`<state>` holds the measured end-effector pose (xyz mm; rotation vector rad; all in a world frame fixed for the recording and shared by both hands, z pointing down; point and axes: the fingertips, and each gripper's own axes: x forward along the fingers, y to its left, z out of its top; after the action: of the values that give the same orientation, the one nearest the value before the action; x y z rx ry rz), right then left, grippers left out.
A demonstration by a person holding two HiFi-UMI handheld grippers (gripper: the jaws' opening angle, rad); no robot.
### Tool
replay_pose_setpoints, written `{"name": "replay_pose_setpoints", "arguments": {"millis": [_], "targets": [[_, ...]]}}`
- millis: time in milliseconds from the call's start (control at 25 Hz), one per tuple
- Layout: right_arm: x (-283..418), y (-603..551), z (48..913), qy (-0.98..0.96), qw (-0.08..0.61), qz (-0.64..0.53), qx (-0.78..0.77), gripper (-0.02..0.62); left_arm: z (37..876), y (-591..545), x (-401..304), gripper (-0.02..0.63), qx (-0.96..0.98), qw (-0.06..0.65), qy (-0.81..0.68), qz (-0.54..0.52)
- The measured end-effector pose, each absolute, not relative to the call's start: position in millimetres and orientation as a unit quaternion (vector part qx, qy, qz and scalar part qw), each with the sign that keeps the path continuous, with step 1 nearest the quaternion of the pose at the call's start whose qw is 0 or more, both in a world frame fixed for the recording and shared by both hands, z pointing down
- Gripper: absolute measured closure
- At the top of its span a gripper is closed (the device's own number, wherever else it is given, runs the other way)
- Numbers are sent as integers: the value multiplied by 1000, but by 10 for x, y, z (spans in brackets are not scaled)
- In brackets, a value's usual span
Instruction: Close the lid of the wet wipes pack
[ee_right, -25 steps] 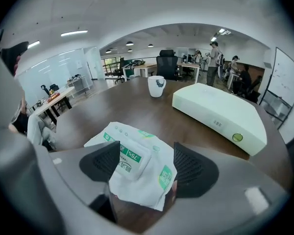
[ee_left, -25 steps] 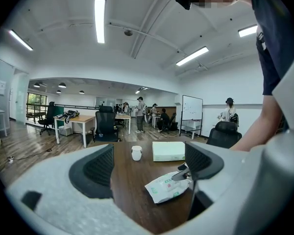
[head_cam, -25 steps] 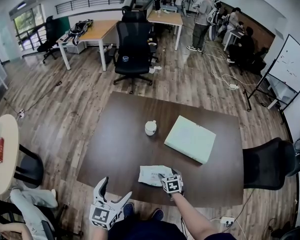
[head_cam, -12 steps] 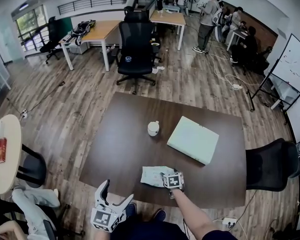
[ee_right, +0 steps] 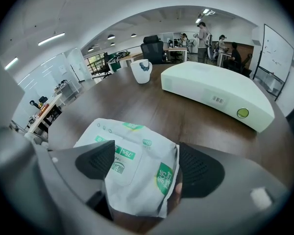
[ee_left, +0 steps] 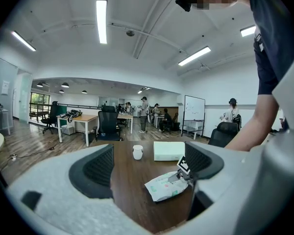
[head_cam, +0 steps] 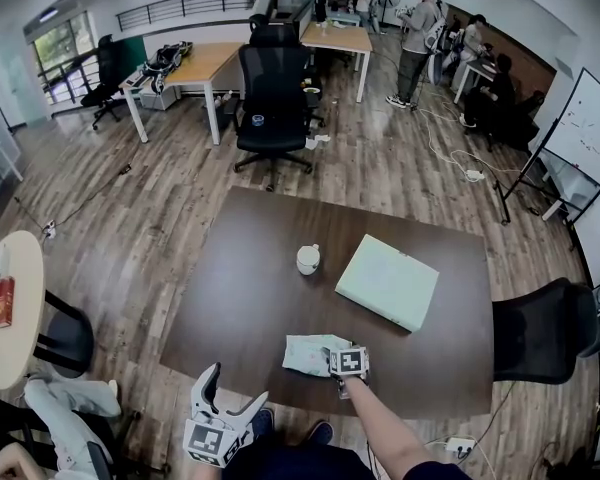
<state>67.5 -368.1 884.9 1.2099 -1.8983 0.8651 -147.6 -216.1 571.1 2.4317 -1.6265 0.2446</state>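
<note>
The left hand-held gripper [ee_left: 149, 163] and the right hand-held gripper [ee_right: 142, 165] each have a pale grey moulded body, two black ribbed pads [ee_right: 95, 159] and a white cube [head_cam: 348, 361] bearing black square markers. The person wears a dark navy short-sleeved top [ee_left: 272, 43].

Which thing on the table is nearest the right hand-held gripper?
The wet wipes pack, between its jaws, which have just been opening; the cup and green box stand farther.
</note>
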Motion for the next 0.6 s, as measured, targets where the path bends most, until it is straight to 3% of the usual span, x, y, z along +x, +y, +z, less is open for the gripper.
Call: {"name": "replay_pose_setpoints", "arguments": {"millis": [240, 600], "targets": [[721, -3637, 8756, -750, 347, 310, 470, 158, 5729, -2138, -1440, 163, 828, 104, -544, 81], [874, -3447, 8135, -791, 279, 281, 466, 159, 5775, -2196, -1276, 163, 843, 105, -521, 78]]}}
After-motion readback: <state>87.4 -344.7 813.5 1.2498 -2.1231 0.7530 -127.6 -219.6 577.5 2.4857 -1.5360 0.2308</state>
